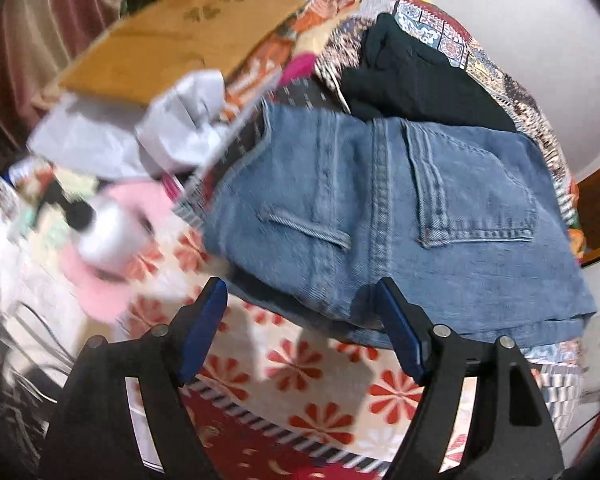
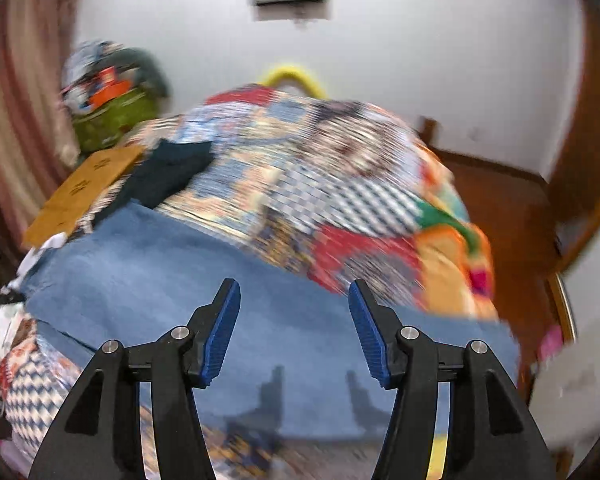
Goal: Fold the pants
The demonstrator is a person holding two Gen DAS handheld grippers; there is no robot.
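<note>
Left gripper (image 1: 300, 300) and right gripper (image 2: 294, 300) both gaping, empty, over folded blue denim jeans (image 1: 400, 216) on patterned bedspread (image 1: 300, 364). Fold looks done; next I'd judge squaring the stack

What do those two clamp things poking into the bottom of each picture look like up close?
Each is a hand-held gripper: left, right. Both have two black plastic fingers built from angular, open-framed linkage arms joined by round silver pins. The fingers end in flat, bright blue pads with a finely ribbed surface. No cables, markings or sleeves show in either view.
</note>
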